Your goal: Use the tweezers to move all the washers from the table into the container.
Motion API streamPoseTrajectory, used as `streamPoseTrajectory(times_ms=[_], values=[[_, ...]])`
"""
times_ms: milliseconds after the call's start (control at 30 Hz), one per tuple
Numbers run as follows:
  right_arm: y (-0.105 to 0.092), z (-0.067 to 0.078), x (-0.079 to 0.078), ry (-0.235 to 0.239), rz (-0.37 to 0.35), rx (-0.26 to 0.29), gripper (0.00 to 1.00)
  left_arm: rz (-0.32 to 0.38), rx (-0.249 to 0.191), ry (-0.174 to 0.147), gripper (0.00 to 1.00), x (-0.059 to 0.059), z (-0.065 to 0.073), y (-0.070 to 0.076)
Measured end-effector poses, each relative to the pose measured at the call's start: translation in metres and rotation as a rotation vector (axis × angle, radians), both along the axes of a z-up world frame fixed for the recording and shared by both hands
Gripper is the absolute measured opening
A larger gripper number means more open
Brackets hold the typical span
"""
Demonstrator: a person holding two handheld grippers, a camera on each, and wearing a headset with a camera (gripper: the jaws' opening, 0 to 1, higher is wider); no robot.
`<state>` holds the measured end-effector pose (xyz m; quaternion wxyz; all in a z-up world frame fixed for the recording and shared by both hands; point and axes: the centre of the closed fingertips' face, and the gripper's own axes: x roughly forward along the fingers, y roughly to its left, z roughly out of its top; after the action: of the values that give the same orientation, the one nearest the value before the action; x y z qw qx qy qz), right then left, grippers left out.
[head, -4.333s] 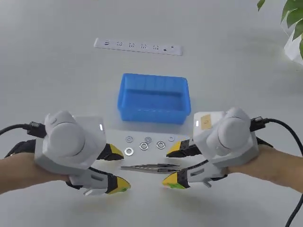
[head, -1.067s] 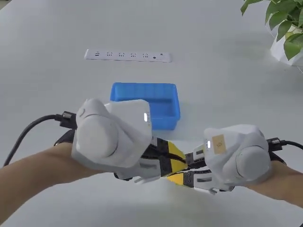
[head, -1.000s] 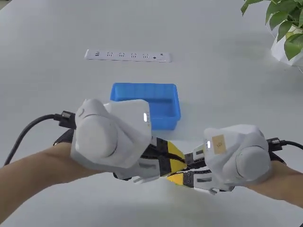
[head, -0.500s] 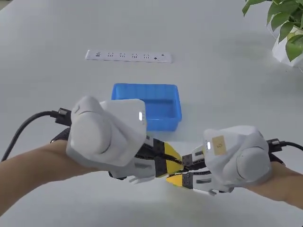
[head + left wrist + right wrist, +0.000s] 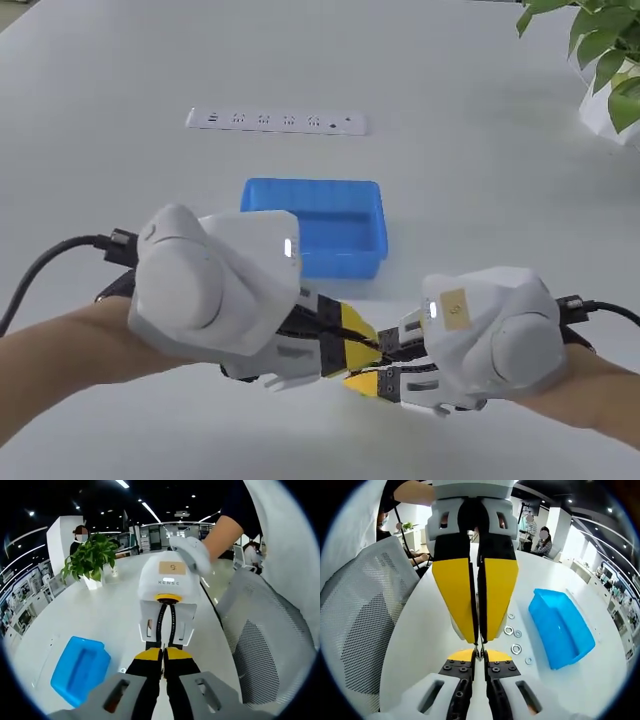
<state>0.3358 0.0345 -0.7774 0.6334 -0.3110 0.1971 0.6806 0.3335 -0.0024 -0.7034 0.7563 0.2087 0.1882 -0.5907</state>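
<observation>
White desk [image 5: 480,150] | left tool [image 5: 478,639] and right tool [image 5: 479,661], apart seconds ago, now closed tip-to-tip near container [image 5: 315,225] | tweezers [image 5: 479,652] pinched in right tool, left's hold unclear | washers [image 5: 512,632] beside container, none transferred yet.

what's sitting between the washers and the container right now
Nothing visible. In the right gripper view the washers lie on bare table beside the long wall of the blue container, with only open tabletop between them. The container's top is open.
</observation>
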Motion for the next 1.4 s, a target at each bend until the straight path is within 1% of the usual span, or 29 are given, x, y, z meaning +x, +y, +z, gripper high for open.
streamPoseTrajectory(times_ms=[200, 367, 467, 567, 633, 667, 733, 900, 1000, 1100, 1167, 1200, 1300, 1400], values=[[0.012, 0.005, -0.004, -0.008, 0.01, 0.014, 0.09, 0.025, -0.002, -0.005, 0.05, -0.004, 0.005, 0.014], [0.02, 0.009, -0.007, -0.014, 0.016, 0.021, 0.11, 0.047, -0.006, -0.007, 0.05, -0.007, 0.009, 0.022], [0.023, 0.011, -0.007, -0.011, 0.01, 0.024, 0.12, 0.066, -0.013, -0.013, 0.05, -0.006, 0.012, 0.029], [0.024, 0.01, -0.007, -0.021, 0.002, 0.019, 0.17, 0.093, -0.026, -0.012, 0.05, -0.004, 0.017, 0.038], [0.024, 0.009, -0.008, -0.005, -0.011, 0.017, 0.21, 0.102, -0.019, -0.016, 0.05, -0.003, 0.018, 0.043], [0.024, 0.009, -0.008, -0.002, -0.015, 0.02, 0.21, 0.106, -0.014, -0.01, 0.05, -0.003, 0.017, 0.046], [0.024, 0.009, -0.007, -0.002, -0.025, 0.025, 0.21, 0.117, -0.014, -0.013, 0.05, -0.002, 0.018, 0.053], [0.024, 0.004, -0.007, 0.004, -0.029, 0.012, 0.22, 0.147, 0.001, -0.016, 0.05, -0.001, 0.016, 0.068], [0.024, 0.002, -0.007, 0.003, -0.025, 0.008, 0.23, 0.165, 0.007, -0.021, 0.05, 0.003, 0.015, 0.075], [0.025, 0.002, -0.004, 0.005, -0.037, 0.015, 0.23, 0.183, 0.006, -0.025, 0.05, 0.008, 0.015, 0.08], [0.026, 0.003, 0.0, 0.001, -0.053, 0.026, 0.24, 0.192, 0.004, -0.028, 0.05, 0.011, 0.016, 0.083], [0.026, 0.004, 0.003, 0.0, -0.064, 0.033, 0.24, 0.193, 0.005, -0.036, 0.05, 0.013, 0.016, 0.085], [0.025, 0.005, 0.007, 0.03, -0.093, 0.047, 0.24, 0.196, 0.003, -0.028, 0.05, 0.016, 0.015, 0.086], [0.022, 0.003, 0.008, 0.028, -0.096, 0.038, 0.26, 0.196, 0.002, -0.036, 0.05, 0.018, 0.014, 0.086]])
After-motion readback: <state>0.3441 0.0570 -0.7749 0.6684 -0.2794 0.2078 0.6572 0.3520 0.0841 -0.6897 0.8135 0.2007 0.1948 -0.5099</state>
